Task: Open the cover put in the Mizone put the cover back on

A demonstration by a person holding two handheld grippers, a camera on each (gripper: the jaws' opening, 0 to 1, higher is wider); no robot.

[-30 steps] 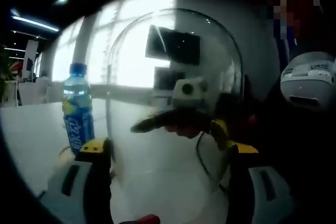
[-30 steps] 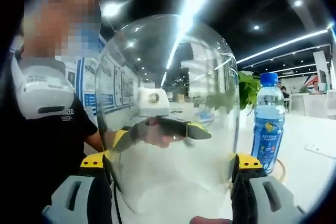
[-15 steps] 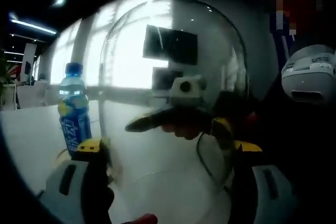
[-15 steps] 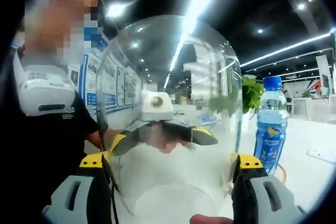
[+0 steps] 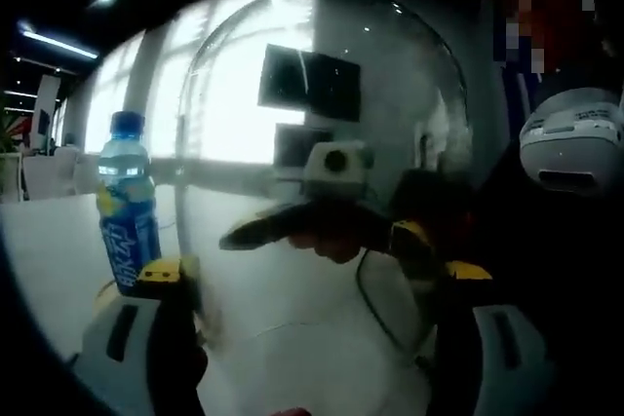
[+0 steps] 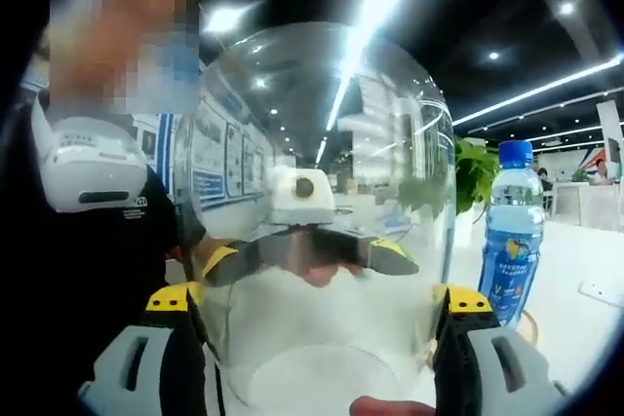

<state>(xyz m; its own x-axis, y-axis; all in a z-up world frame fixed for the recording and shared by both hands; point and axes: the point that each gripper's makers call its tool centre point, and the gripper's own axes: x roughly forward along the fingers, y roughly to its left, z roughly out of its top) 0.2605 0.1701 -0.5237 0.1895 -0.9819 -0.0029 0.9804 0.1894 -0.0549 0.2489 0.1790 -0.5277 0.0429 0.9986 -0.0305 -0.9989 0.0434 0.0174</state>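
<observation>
My left claw (image 5: pixel 310 284) and right claw (image 6: pixel 317 304) clamp the clear dome cover (image 6: pixel 322 211); the Mizone bottle (image 6: pixel 511 231) stands on the white table (image 6: pixel 575 314).

One cover (image 6: pixel 322 192), one Mizone (image 6: pixel 512 231)

Open-plan office; ceiling light strips (image 6: pixel 546 90); wall monitor (image 5: pixel 309 83); potted plant (image 6: pixel 473 174).

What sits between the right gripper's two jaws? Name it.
The clear dome cover, clamped between the right gripper's jaws, in the right gripper view.
</observation>
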